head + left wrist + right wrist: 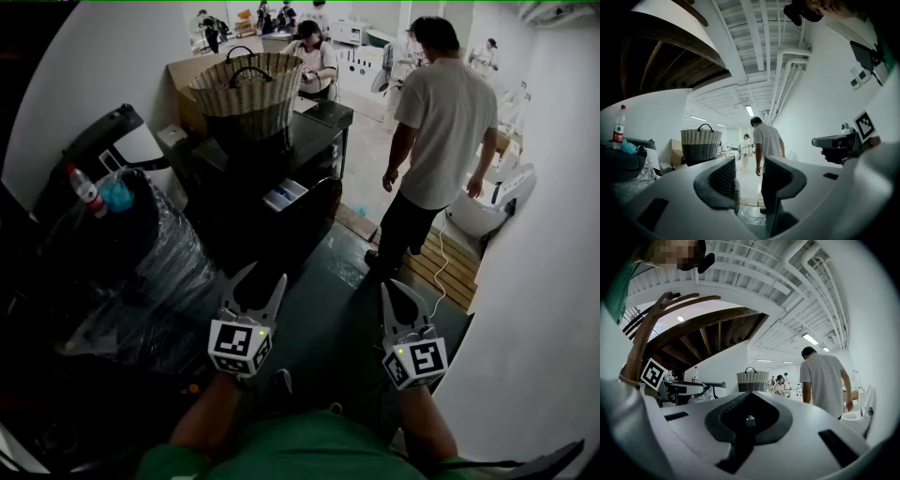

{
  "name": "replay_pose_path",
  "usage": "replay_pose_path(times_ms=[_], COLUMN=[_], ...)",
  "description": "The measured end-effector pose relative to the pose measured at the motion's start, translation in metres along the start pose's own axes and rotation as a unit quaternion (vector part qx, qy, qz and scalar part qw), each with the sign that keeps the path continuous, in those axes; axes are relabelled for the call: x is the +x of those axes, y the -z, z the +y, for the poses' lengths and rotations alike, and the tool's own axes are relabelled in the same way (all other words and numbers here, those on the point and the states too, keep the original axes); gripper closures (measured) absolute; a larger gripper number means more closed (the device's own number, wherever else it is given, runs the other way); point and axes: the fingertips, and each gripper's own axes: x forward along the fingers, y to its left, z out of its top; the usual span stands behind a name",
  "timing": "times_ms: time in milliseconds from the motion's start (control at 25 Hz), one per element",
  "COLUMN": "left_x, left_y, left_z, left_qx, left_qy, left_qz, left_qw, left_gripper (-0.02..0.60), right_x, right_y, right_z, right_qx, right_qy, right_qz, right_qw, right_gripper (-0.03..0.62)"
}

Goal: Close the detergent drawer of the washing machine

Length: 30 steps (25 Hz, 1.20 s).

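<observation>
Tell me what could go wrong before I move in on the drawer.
1. A person stands just right of the washer, close to the open drawer; stepping in could bump them.
2. A basket sits on the washer above the drawer; a hard shove might jolt it.
3. The left claw, open, and the right claw, shut, hang well short of the drawer; a long reach could miss its front.

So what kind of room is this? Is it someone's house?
Probably not a house: more like a big workroom with a laundry corner. A woven basket stands by a dark washing machine, bare pipes run along the ceiling, and several people work at the far end.
</observation>
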Motion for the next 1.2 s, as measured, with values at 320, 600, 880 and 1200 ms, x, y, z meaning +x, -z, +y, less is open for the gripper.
replay_pose_path(times_ms=[320, 600, 880, 1200], left_x=[0.026, 0.059, 0.088, 0.127], left_y=[0.013, 0.021, 0.03, 0.039], left_z=[0.079, 0.145, 0.17, 0.183], left_qx=[-0.015, -0.029, -0.045, -0.036], left_qy=[0.015, 0.025, 0.042, 0.01], left_qz=[-0.005, -0.013, -0.014, -0.001], left_qw=[0.9998, 0.9992, 0.998, 0.9993], left_gripper=[0.376, 0.376, 0.376, 0.376], right_x=[0.067, 0.122, 0.149, 0.194], right_y=[0.018, 0.022, 0.033, 0.064], right_z=[0.028, 0.033, 0.024, -0.019], right_qx=[-0.001, -0.013, -0.012, -0.01], right_qy=[0.023, 0.073, 0.095, 0.074], right_qz=[0.026, 0.051, 0.062, 0.06], right_qw=[0.999, 0.996, 0.994, 0.995], right_gripper=[0.566, 0.565, 0.565, 0.554])
